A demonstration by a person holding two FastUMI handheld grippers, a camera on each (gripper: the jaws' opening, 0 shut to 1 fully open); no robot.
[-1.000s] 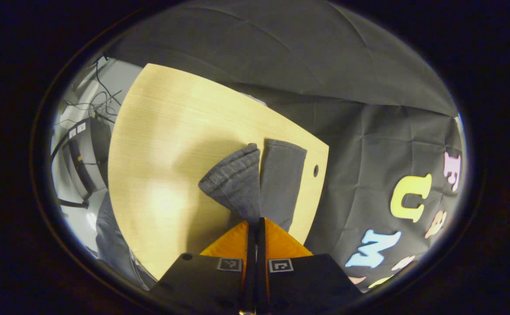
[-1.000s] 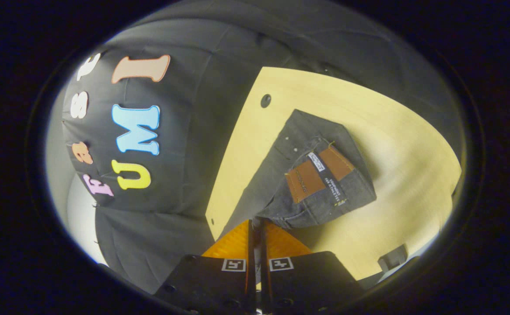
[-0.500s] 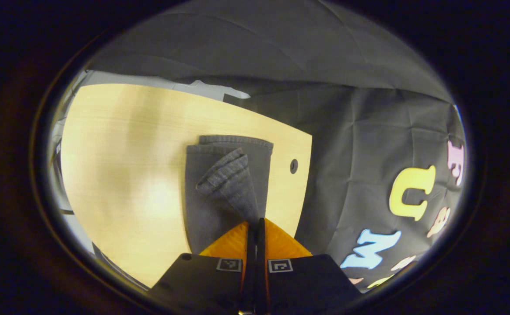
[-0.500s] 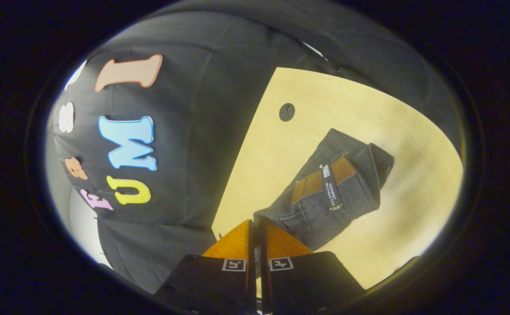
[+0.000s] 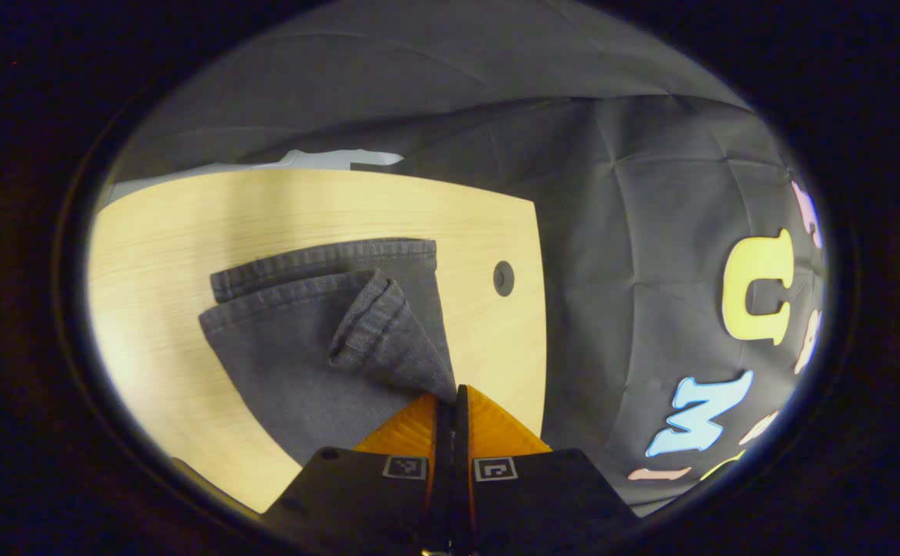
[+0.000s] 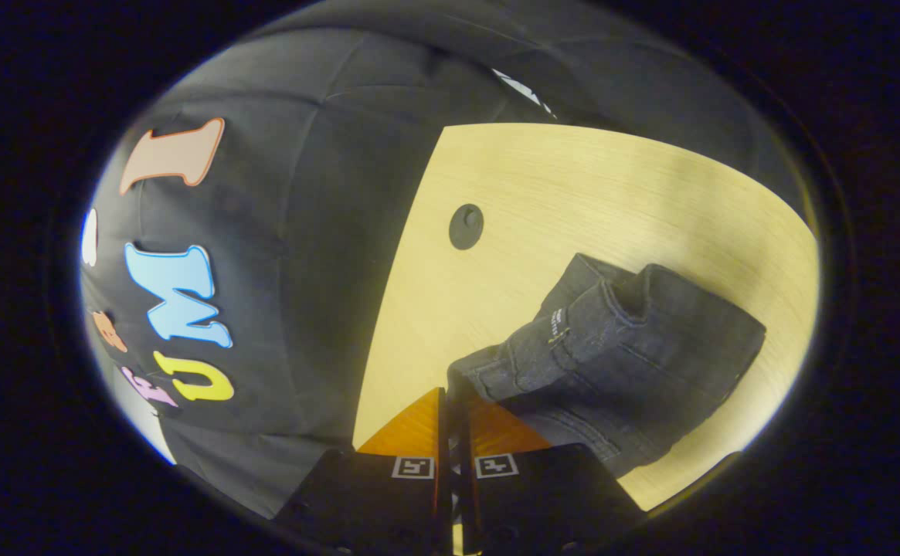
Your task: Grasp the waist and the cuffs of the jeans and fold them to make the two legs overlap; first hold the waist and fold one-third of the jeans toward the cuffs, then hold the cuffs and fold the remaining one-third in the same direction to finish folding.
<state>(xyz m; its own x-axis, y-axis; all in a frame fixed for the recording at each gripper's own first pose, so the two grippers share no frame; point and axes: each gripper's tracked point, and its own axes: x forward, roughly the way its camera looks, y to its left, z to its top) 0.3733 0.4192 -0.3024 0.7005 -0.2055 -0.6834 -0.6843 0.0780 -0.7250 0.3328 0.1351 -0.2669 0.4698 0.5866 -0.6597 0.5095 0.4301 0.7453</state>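
The jeans (image 5: 318, 347) are lying on the table (image 5: 171, 232), legs nearly overlapped. The left gripper (image 5: 450, 401) is pinching a cuff corner, the right gripper (image 6: 453, 401) gripping the waist; both seem to be laying cloth down. Next probably comes releasing and smoothing. A table hole (image 6: 466, 225) is sitting nearby, unobstructing.

looks like a recording booth setup, black cloth wall (image 5: 619, 232) draped behind a plain light wood table (image 5: 187, 224) with a cable hole (image 6: 466, 226).
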